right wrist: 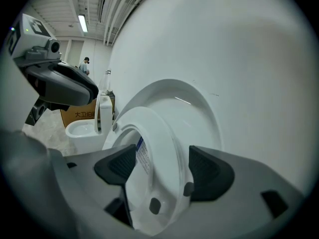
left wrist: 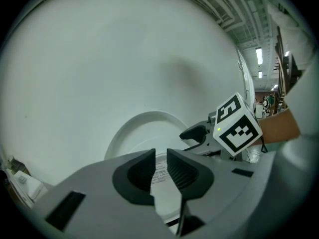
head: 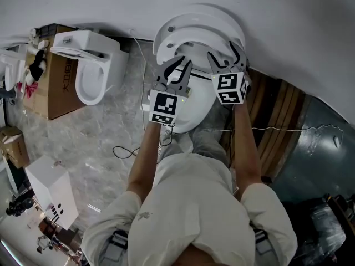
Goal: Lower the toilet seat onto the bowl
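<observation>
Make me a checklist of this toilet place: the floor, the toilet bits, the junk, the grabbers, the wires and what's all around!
Surface: grey marbled floor.
Job's things: toilet seat raised, standing close to the lid; bowl uncovered below.
Clutter: second toilet, cardboard box and white box at the left.
Grippers: left gripper jaws narrowly apart, holding nothing; right gripper jaws wide, straddling the seat's rim, pads not pressing.
Cables: black cable on the floor; thin white cord at the right.
Surroundings: white wall behind; wooden planks at the right.
</observation>
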Motion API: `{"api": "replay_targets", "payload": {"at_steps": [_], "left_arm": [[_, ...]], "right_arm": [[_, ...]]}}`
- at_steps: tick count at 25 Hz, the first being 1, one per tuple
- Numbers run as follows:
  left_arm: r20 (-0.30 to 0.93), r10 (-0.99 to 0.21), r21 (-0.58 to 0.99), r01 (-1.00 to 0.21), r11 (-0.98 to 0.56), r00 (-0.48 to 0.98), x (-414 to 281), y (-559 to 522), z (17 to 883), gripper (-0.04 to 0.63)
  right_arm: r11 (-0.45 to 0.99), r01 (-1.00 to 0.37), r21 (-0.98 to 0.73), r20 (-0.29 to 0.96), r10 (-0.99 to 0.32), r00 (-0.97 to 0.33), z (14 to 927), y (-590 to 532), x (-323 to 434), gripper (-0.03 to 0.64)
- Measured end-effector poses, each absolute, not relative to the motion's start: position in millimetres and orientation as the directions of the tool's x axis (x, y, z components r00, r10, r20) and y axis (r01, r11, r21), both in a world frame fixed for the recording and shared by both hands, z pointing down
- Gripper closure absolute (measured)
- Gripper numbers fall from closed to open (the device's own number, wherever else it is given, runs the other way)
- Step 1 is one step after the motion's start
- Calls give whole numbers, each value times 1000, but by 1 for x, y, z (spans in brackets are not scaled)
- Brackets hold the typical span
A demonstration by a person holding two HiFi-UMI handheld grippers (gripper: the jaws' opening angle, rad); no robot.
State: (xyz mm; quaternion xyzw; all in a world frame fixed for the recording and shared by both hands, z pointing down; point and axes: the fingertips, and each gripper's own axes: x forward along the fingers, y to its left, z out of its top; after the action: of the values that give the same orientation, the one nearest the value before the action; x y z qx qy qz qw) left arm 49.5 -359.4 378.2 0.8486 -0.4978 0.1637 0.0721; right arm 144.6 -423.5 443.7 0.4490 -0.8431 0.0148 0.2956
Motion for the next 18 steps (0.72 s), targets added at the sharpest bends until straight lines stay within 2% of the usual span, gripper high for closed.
{"api": "replay_targets", "payload": {"at_steps": [4,9,13,18], "left_arm": [[347,-823,-31,-872,-489,449,50,-362,379,511],[353,-823,-24,-875,-483,445,45,-361,383,509],[359,-824,-26,-877,-479,439,36,-358,383,509],[362,-823,-29,-877,-479,438,27,-352,385,509]], "right_arm": [[610,-749,259,531,-738,-416,453,-431,142,244],[629,-737,249,572,-709,-412,470,-440,141,239],[619,-744,253,570,-716,-402,473,-440,139,259],[564,-782,264,531,-762,-370,467,-434,144,333]]}}
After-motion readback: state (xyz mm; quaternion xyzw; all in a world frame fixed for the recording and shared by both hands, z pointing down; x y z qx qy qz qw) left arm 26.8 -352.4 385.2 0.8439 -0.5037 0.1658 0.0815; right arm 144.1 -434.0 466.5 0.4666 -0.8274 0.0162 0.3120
